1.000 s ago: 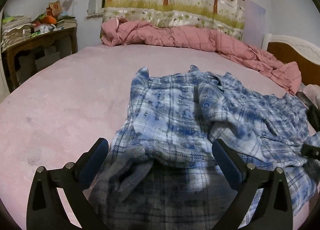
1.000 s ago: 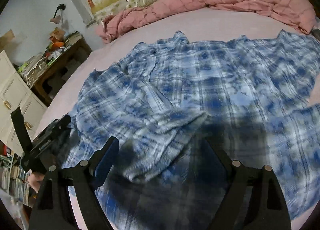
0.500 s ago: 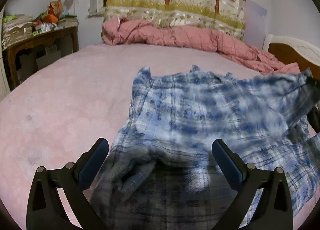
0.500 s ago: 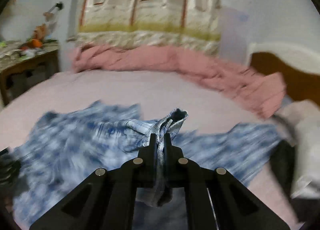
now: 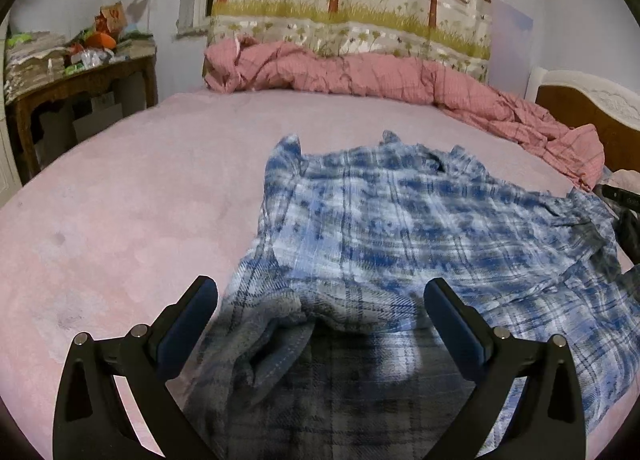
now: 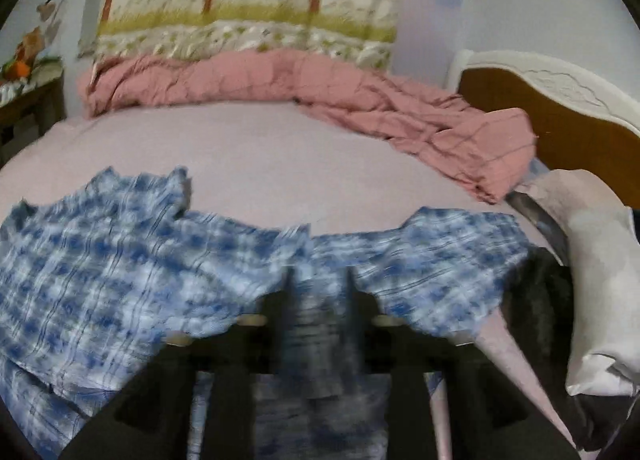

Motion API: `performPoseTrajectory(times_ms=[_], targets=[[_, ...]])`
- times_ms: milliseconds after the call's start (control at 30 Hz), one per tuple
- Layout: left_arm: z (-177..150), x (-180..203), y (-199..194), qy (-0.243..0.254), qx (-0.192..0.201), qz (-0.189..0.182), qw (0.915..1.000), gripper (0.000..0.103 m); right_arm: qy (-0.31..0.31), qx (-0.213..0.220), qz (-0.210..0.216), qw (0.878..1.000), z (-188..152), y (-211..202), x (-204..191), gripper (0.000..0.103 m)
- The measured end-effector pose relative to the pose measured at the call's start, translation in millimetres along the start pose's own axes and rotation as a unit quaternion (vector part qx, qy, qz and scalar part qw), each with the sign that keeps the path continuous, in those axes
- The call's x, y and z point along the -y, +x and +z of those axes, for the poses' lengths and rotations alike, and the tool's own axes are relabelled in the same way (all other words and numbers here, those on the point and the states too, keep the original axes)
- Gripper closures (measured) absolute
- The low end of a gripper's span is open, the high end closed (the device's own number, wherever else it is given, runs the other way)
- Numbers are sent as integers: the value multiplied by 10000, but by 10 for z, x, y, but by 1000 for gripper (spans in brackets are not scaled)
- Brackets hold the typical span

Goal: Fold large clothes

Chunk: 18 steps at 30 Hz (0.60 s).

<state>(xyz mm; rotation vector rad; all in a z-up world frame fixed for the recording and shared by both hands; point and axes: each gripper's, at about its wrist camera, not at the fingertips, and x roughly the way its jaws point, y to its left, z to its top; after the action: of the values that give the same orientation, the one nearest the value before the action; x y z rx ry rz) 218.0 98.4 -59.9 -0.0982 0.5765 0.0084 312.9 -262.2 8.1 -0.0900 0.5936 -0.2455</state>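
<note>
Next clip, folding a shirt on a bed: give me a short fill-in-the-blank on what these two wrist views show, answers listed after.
1. The plaid shirt lying on the bed is white and ____.
2. The rumpled quilt along the far side of the bed is ____.
3. The left gripper is ____, with shirt cloth lying between its fingers.
4. Behind the quilt hangs a ____ printed with trees.

Answers: blue; pink; open; curtain

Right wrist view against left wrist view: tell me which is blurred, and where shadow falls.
Right wrist view: motion-smeared, the right gripper and blue plaid shirt streaked; its jaws have just been opening, and blur hides any cloth between them. Left wrist view: sharp, the open left gripper casting a dark shadow on the near shirt; fisheye bends the pink bed cover.
</note>
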Motion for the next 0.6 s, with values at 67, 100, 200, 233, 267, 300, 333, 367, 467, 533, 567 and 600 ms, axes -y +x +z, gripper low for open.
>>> performPoseTrajectory(times_ms=[67, 100, 200, 233, 267, 300, 333, 367, 467, 533, 567, 600], targets=[[-2, 5, -34, 16, 100, 7, 9999, 1, 183, 321, -7, 9993, -11, -133, 136, 5], [3, 5, -29, 22, 96, 11, 10000, 1, 269, 498, -22, 9984, -23, -204, 213, 4], [7, 8, -35, 21, 63, 24, 10000, 1, 347, 541, 96, 9979, -55, -307, 476, 4], [8, 6, -52, 18, 84, 30, 10000, 1, 411, 481, 186, 9978, -72, -310, 569, 4], [11, 9, -60, 16, 109, 41, 9999, 1, 522, 359, 329, 9974, -98, -289, 688, 2], [11, 7, -83, 11, 155, 60, 9999, 1, 617, 244, 437, 9968, -117, -261, 763, 1], [12, 3, -102, 6, 199, 73, 9998, 0, 789, 61, 585, 9951, -154, -202, 885, 1], [12, -1, -104, 3, 224, 70, 9997, 0, 997, -108, 691, 9926, -200, -130, 1006, 1], [12, -15, -98, -1, 207, 72, 9998, 0, 1574, -529, 867, 9823, -334, 115, 1308, 1], [11, -17, -92, 2, 171, 82, 9998, 1, 1954, -790, 969, 9727, -443, 308, 1491, 1], [13, -14, -80, 3, 160, 87, 9998, 0, 2180, -960, 1003, 9660, -501, 435, 1601, 1], [14, -15, -80, 7, 151, 90, 9998, 0, 2355, -1121, 962, 9606, -552, 554, 1693, 1]])
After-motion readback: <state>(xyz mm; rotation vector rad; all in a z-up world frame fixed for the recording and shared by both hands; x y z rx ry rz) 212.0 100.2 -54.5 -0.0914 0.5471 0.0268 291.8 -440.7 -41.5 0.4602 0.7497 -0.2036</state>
